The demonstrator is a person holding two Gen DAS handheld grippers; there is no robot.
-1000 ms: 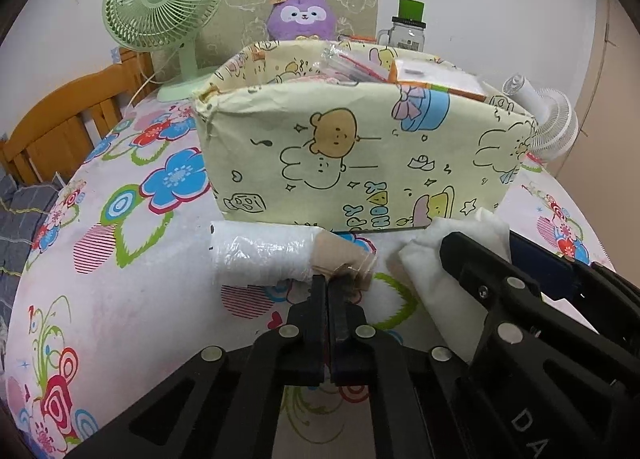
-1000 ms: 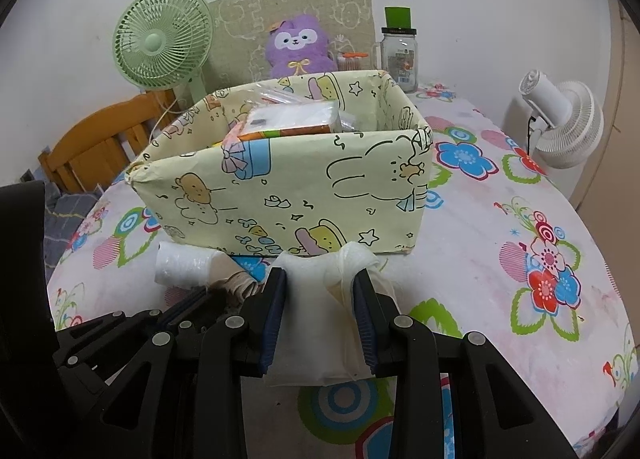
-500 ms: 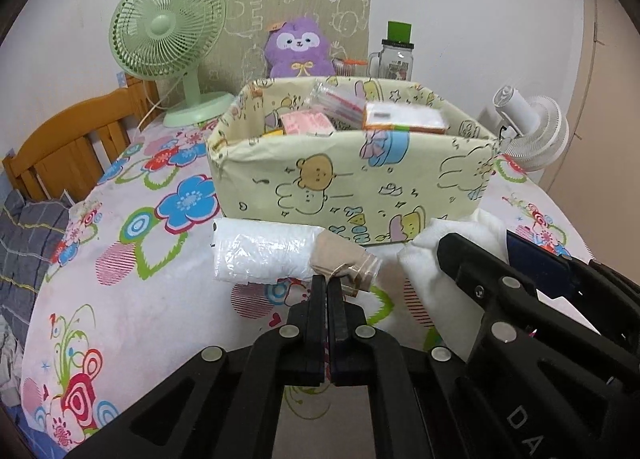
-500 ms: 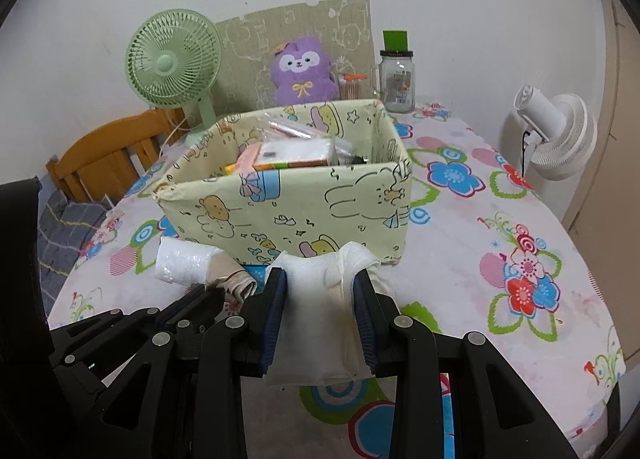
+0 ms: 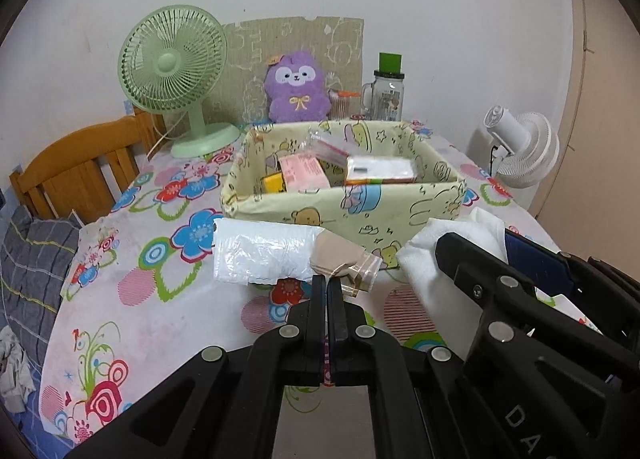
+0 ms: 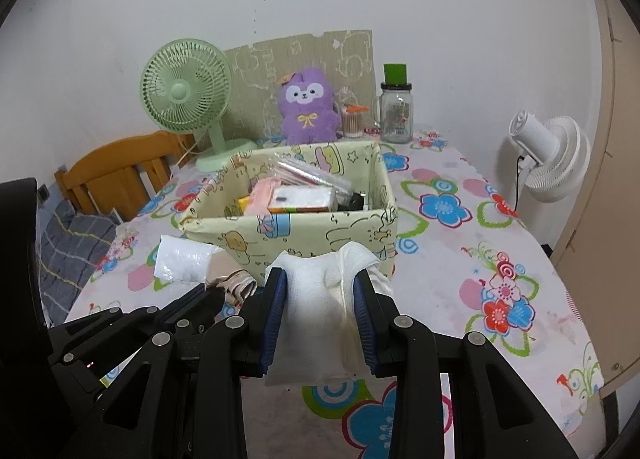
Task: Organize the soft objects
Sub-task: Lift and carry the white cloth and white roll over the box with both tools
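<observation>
My left gripper point(image 5: 327, 280) is shut on the corner of a clear plastic bag point(image 5: 262, 256) that holds a white roll and a beige folded piece; the bag hangs above the floral tablecloth point(image 5: 132, 299). Between the blue pads of my right gripper point(image 6: 320, 279) a white soft cloth pack point(image 6: 316, 311) is pinched and lifted. Just beyond both stands a pale yellow cartoon-print fabric bin point(image 6: 320, 229), with its near wall point(image 5: 400, 211) in front of the loads. Inside it lie a pink pack point(image 5: 302, 173), an orange-edged pack and clear bags. The bag point(image 6: 182, 265) also shows left of the right gripper.
At the back stand a green desk fan point(image 5: 176, 71), a purple plush toy point(image 5: 298, 87) and a glass jar with a green lid point(image 6: 396, 111). A white fan point(image 6: 548, 155) sits off the table's right edge, and a wooden chair point(image 5: 76, 175) on the left.
Both grippers have risen together with their loads still held. The bin now sits lower in both views and its inside shows.
</observation>
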